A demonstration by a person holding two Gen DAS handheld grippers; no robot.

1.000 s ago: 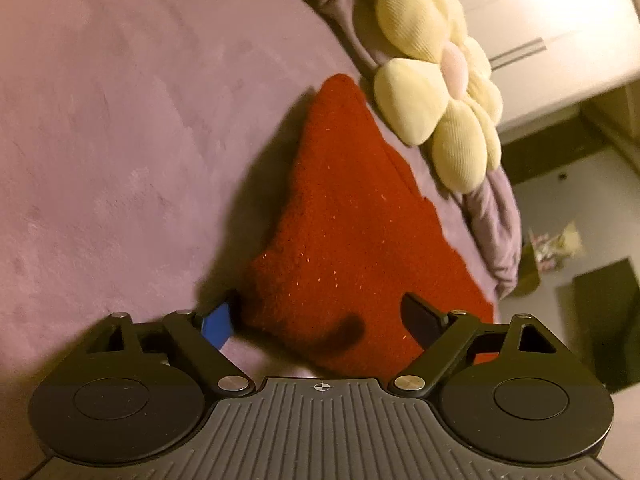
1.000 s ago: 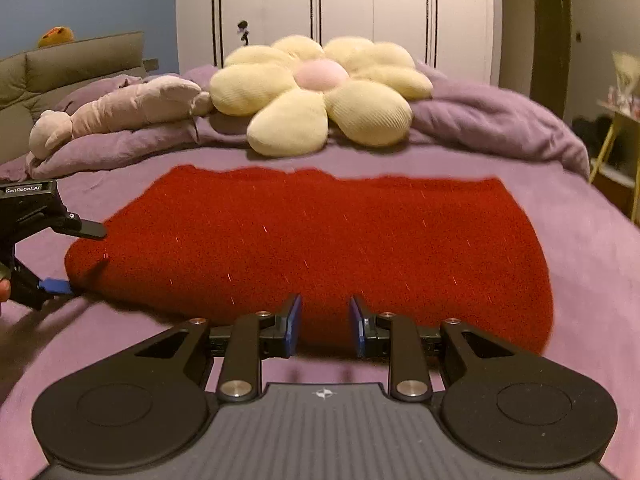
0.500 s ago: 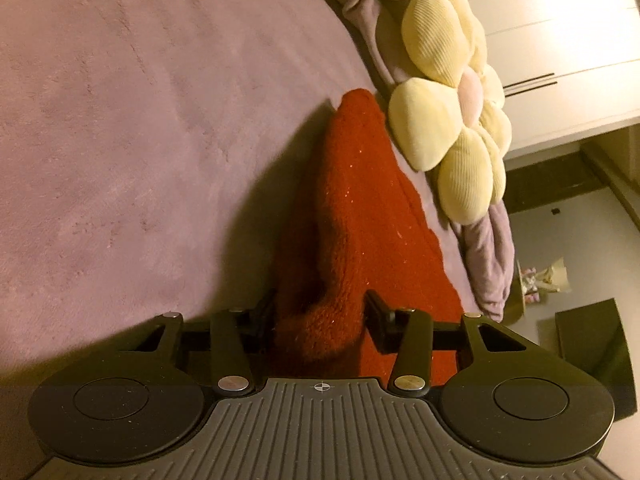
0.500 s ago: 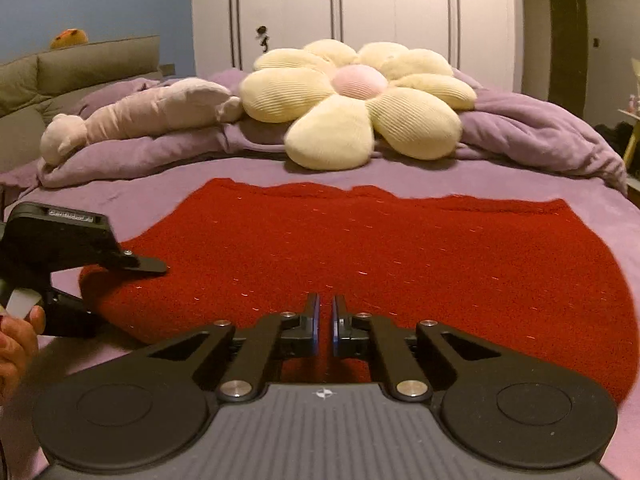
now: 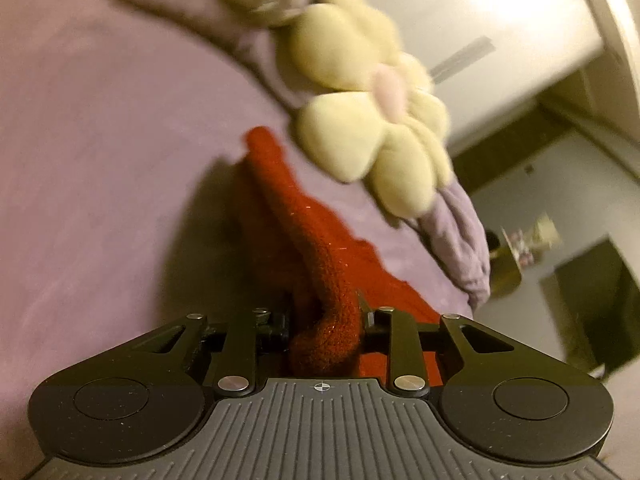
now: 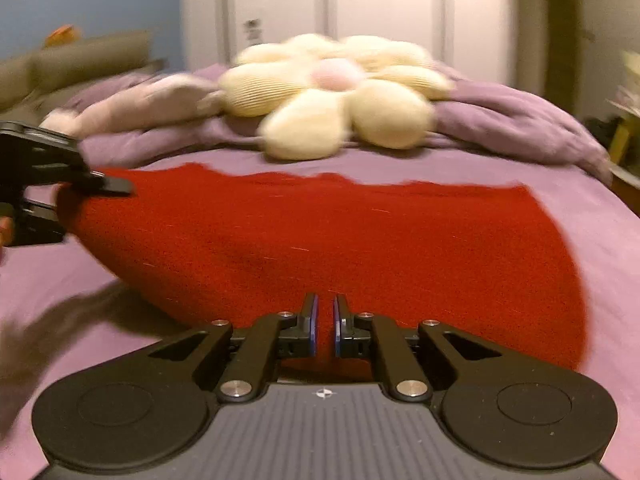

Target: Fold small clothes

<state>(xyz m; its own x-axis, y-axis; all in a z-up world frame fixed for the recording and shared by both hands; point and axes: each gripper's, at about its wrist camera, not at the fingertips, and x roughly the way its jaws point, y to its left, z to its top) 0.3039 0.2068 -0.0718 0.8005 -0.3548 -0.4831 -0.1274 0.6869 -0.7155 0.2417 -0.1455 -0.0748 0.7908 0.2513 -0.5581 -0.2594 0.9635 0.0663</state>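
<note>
A red knitted garment [image 6: 340, 240] lies spread on the purple bed. My left gripper [image 5: 324, 316] is shut on a bunched corner of the red garment [image 5: 320, 280] and lifts it off the bed. In the right wrist view the left gripper [image 6: 60, 184] shows at the far left, holding the garment's left corner raised. My right gripper [image 6: 324, 324] is shut on the garment's near edge, its blue pads almost together with red cloth below them.
A cream flower-shaped pillow [image 6: 336, 92] and a rumpled purple blanket [image 6: 520, 120] lie at the far side of the bed [image 6: 600, 220]. A pink plush toy [image 6: 132, 100] lies far left. White wardrobes stand behind. A side table [image 5: 520, 248] stands beyond the bed.
My left gripper closed on the garment's corner and raised it. My right gripper closed on the near edge and lifted a little. Both views are blurred by motion.
</note>
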